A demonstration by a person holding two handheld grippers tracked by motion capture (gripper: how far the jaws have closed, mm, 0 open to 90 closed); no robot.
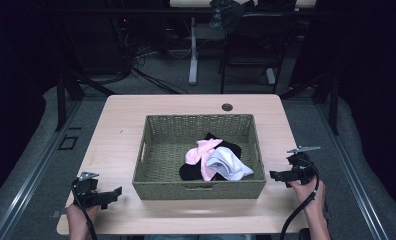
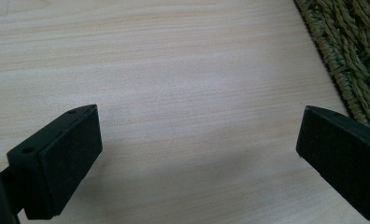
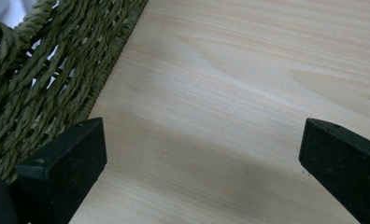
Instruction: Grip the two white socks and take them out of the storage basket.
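The desk (image 1: 126, 120) is pale wood-grain, smooth and matt. The basket (image 1: 198, 190) is rough woven olive fibre. Soft cloth (image 1: 213, 160) lies inside it. The jaws are matt black with finely textured pads.

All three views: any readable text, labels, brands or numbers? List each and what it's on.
None readable.
Basket: plain woven weave, no tag.
Table: bare wood grain, no sticker.
Clothes in the basket, pink, white, black: no print visible.
Left tongs and right tongs: plain black, no marking.
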